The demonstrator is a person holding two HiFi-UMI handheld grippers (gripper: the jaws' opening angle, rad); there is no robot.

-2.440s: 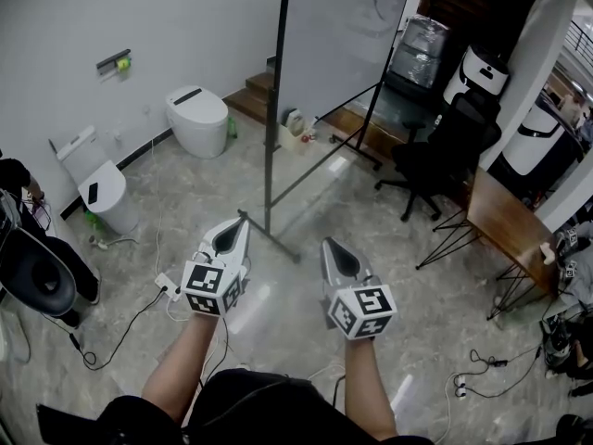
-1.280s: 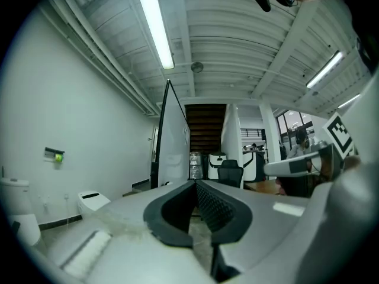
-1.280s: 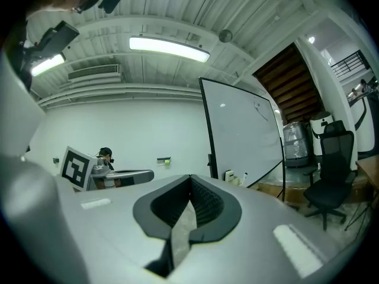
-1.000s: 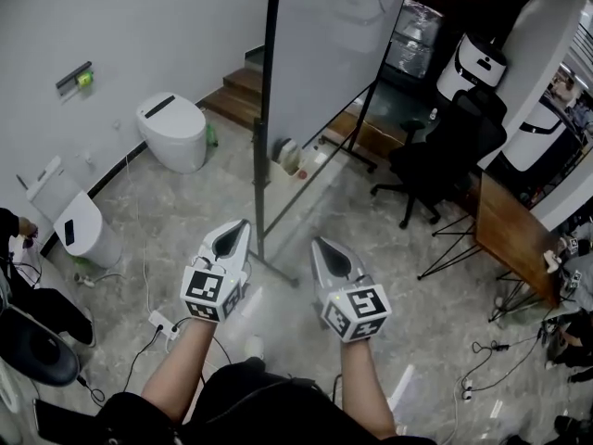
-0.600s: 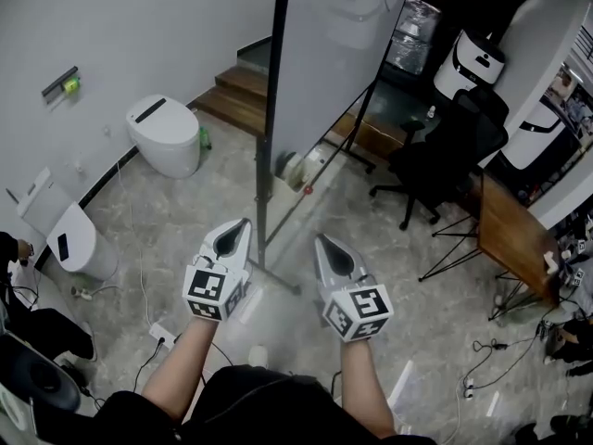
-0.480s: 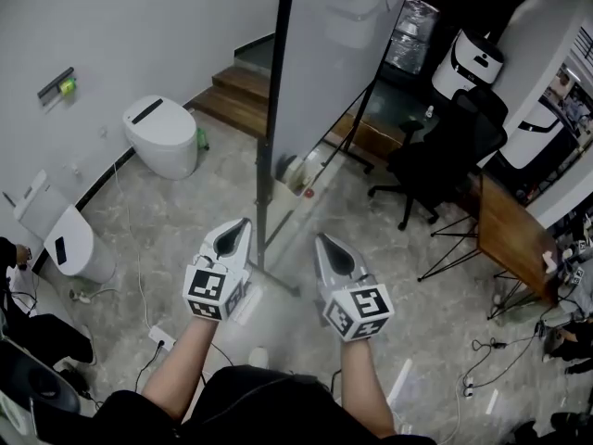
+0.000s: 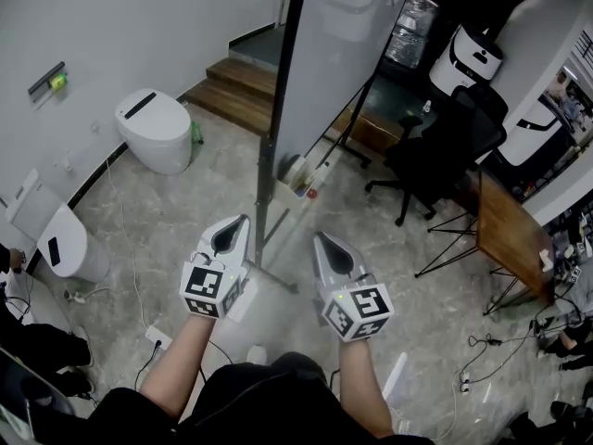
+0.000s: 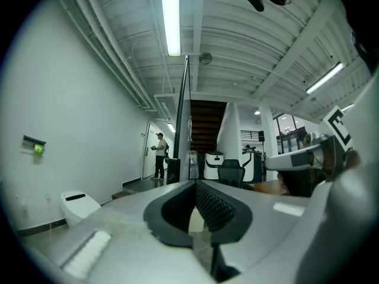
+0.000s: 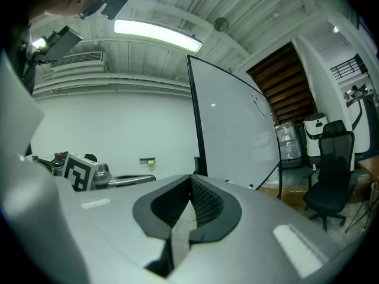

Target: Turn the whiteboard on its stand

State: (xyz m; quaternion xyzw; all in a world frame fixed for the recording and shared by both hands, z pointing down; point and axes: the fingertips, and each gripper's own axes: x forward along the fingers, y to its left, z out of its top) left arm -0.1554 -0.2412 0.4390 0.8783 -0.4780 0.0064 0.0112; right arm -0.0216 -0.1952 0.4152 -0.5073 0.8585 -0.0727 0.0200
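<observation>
Head view: holds left hand-held gripper (image 7: 243, 221) and right hand-held gripper (image 7: 319, 238) shut, empty, lower centre, short of whiteboard (image 7: 343, 54) at top centre; left gripper view: meets it edge-on, centre; right gripper view: finds its face upper right; likely the approach step, next needs jaws opened onto its edge.

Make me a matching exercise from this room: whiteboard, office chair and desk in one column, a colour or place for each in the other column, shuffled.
Column one:
1. whiteboard
2. office chair
3. desk

Column two:
a. brown wood, far right
b. pale panel in a dark frame, centre
c. black, between the other two

Pairs: 1-b, 2-c, 3-a
</observation>
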